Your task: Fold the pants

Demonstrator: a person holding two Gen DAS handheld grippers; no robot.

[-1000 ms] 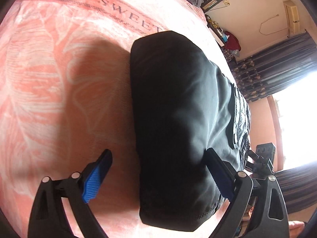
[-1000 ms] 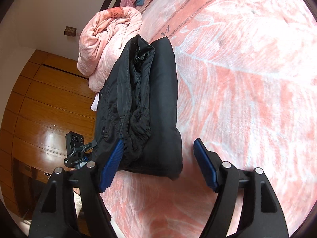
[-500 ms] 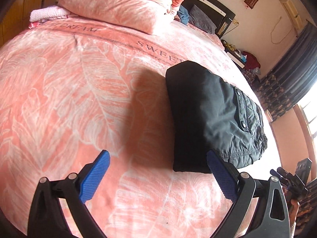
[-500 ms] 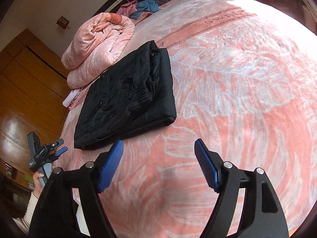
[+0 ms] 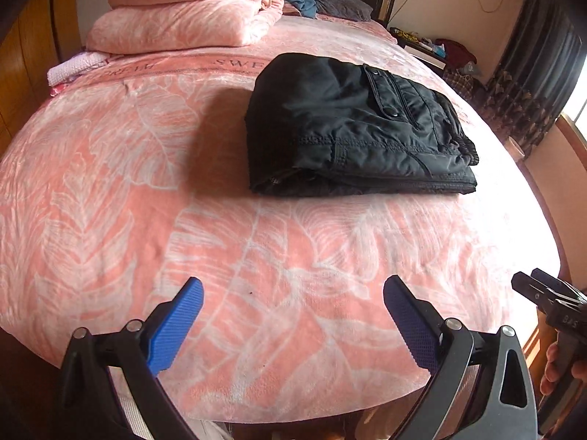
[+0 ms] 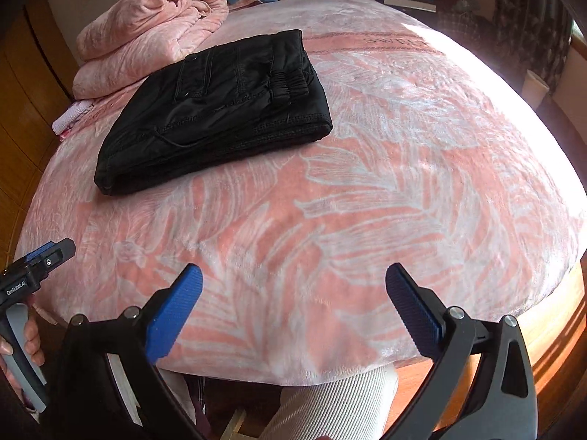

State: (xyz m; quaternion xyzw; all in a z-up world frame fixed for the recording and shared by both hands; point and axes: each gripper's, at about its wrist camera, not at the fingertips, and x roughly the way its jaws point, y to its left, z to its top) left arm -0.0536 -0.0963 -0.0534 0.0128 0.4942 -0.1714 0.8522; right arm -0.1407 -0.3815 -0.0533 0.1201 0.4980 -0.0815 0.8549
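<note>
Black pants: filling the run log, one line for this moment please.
black pants folded on pink blanket | left gripper open, empty | right gripper opening, empty

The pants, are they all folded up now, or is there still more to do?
They look done: the black pants lie on the pink bedspread as one neat stacked bundle with squared edges. Nothing is in hand. The left gripper is open and empty, and the right gripper has its jaws opening with nothing between them. Both hang near the bed's edge, apart from the pants. Nothing looks left, except maybe smoothing.

black pants (image 5: 352, 124) folded into a thick rectangle; flat on bedspread (image 5: 256, 256)
</note>
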